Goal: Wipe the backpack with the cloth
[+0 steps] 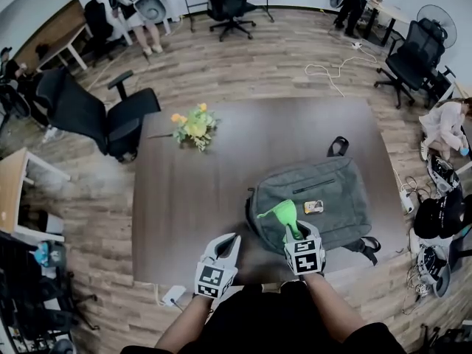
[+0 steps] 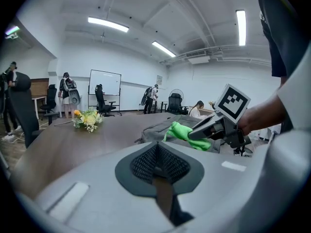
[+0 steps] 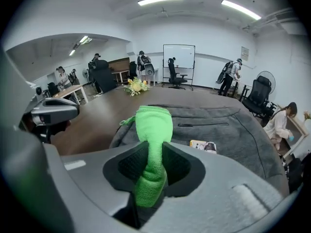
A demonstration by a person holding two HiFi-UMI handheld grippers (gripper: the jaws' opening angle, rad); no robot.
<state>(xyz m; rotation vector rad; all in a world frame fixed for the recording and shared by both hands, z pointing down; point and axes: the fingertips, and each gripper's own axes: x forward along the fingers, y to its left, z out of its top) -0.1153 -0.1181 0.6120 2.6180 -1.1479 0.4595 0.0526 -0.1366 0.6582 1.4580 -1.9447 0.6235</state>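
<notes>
Your right gripper view shows what the head view only hints at. The right gripper [image 3: 154,165] has its jaws clamped on the green cloth [image 3: 153,125], which bunches between them and fans out just ahead, over the near edge of the grey backpack [image 3: 233,130]. The backpack lies flat on the desk [image 1: 184,198] directly in front of that gripper. Your left gripper view shows the left gripper [image 2: 156,155] with its jaws closed together on nothing, and the cloth off to its right. In the head view both your forearms reach forward side by side.
</notes>
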